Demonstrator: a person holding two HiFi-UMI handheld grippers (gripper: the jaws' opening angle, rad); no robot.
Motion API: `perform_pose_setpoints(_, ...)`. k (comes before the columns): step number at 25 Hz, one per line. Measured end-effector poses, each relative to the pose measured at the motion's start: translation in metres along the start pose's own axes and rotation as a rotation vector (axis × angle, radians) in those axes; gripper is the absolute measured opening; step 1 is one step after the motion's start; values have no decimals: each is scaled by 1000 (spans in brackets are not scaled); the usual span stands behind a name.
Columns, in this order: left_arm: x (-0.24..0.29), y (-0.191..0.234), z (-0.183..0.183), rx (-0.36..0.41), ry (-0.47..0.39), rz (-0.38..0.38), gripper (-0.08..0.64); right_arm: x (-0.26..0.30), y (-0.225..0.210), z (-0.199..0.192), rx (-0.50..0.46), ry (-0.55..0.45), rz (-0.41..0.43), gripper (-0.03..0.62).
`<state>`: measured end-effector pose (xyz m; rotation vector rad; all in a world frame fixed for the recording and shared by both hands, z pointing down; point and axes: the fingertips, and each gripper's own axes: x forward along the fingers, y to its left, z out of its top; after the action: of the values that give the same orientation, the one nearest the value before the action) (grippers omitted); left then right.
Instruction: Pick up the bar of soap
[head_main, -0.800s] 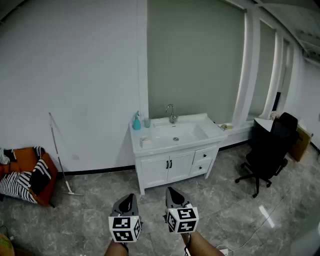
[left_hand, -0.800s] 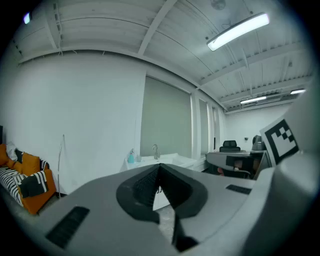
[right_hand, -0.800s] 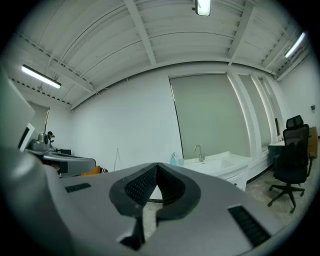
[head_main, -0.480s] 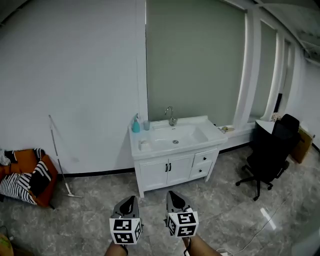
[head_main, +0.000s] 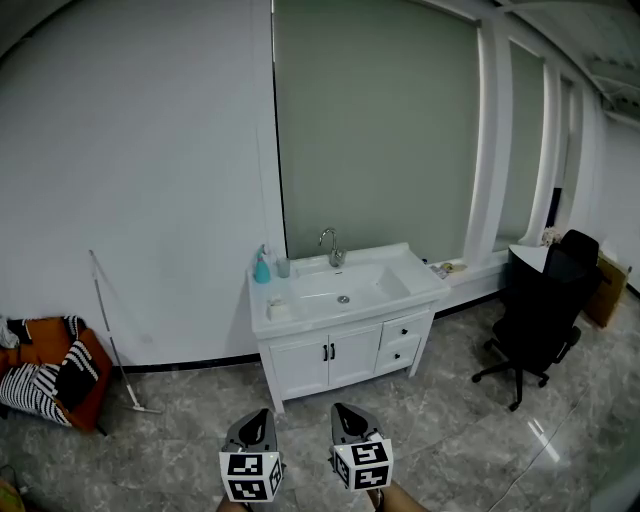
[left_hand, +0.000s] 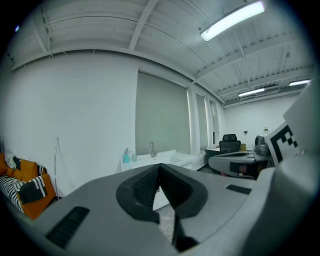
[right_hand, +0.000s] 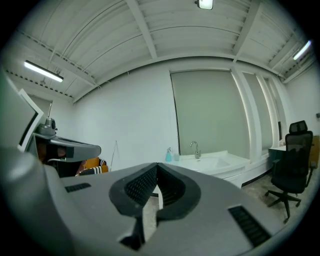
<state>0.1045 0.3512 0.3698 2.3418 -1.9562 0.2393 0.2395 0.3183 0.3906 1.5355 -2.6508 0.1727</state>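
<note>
The bar of soap (head_main: 277, 309) is a small whitish block on the left front of the white vanity top (head_main: 400, 294), far across the room. Both grippers are low in the head view, over the grey floor and well short of the vanity. My left gripper (head_main: 261, 414) is shut with nothing in it, and my right gripper (head_main: 340, 409) beside it is likewise shut and empty. In the left gripper view the closed tips (left_hand: 159, 166) point toward the vanity (left_hand: 172, 158). The right gripper view shows its tips (right_hand: 157, 165) closed, with the vanity (right_hand: 220, 163) beyond. The soap is too small to make out in either gripper view.
On the vanity stand a blue dispenser bottle (head_main: 262, 269), a cup (head_main: 283, 267) and a faucet (head_main: 331, 247). A black office chair (head_main: 540, 312) is at the right. A mop (head_main: 113, 338) leans on the wall at the left, near an orange sofa (head_main: 45, 385) with striped cushions.
The vanity has slid down and left in the head view, and the grippers sit lower in the frame. Both stayed shut and empty.
</note>
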Motion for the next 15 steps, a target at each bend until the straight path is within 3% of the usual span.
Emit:
perform_pose_setpoints(9, 35, -23, -7, -2, 15, 59, 8, 13, -41, -28, -18, 50, 60, 5)
perform_pose_setpoints(15, 60, -36, -21, 4, 60, 71, 8, 24, -71, -41, 26, 85, 66, 5)
